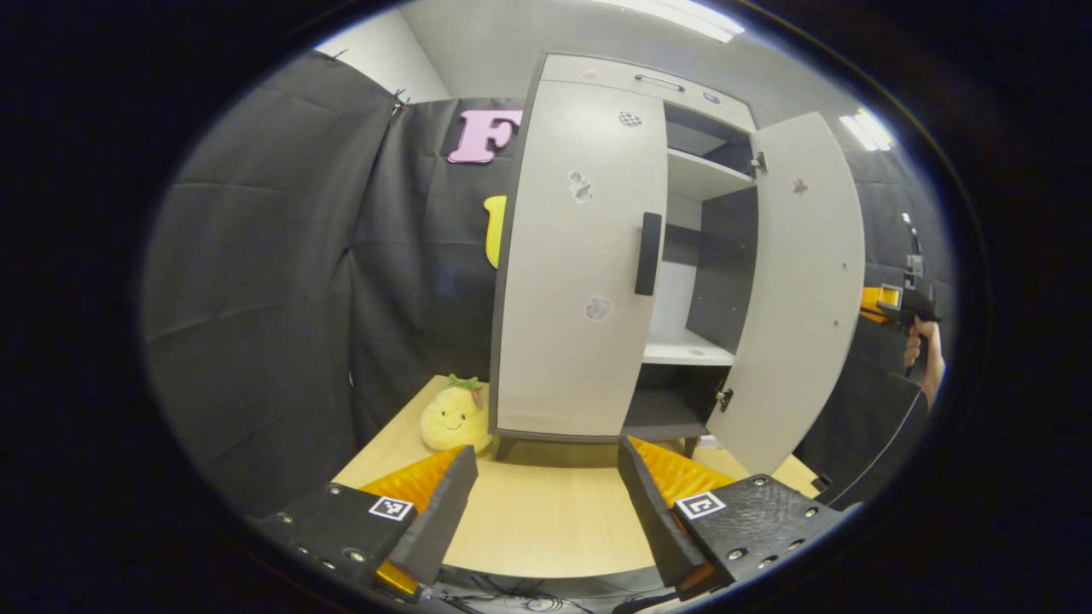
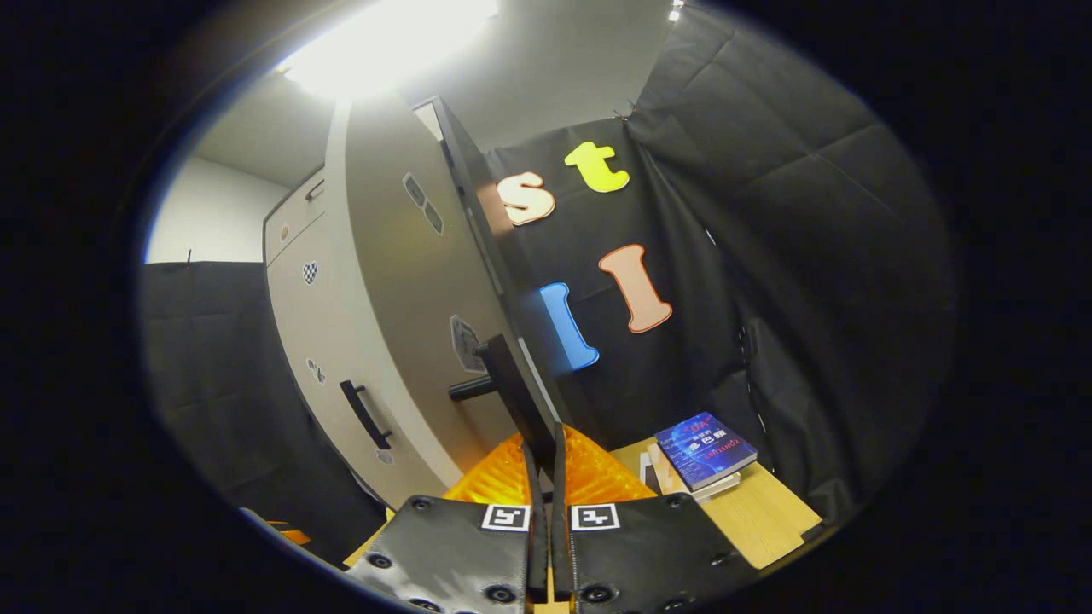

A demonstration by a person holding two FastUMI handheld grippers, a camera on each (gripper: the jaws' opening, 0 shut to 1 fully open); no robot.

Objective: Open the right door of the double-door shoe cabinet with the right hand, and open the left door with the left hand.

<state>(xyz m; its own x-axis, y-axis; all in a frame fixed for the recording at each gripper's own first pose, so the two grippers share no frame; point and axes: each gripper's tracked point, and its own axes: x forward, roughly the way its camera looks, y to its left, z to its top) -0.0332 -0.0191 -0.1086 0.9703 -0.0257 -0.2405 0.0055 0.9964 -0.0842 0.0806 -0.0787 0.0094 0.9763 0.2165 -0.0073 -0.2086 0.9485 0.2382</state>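
- In the left gripper view, a yellow plush toy [image 1: 455,416] is seen at the far left, resting on the wooden surface [image 1: 546,529] just beside the shoe cabinet [image 1: 597,72].
- The cabinet stands upright on that surface, its long axis vertical and its front turned toward this camera.
- The left door [image 1: 580,256] is shown nearly shut, with its black handle [image 1: 647,253] running vertically near its inner edge.
- The right door [image 1: 798,290] is swung wide open, so that white shelves and a dark interior are exposed between the doors.
- The left gripper [image 1: 546,503] is held well short of the cabinet, its jaws spread apart with nothing between them.
- At the far right edge a hand [image 1: 926,350] holding the other gripper is seen beyond the open door.
- In the right gripper view, the right door [image 2: 401,324] is seen edge-on, with its handle [image 2: 512,388] jutting out.
- The right gripper [image 2: 546,477] has its jaws pressed together; whether the handle is pinched cannot be told.
- A blue book [image 2: 705,449] lies to the right; its cover writing is too small to read.
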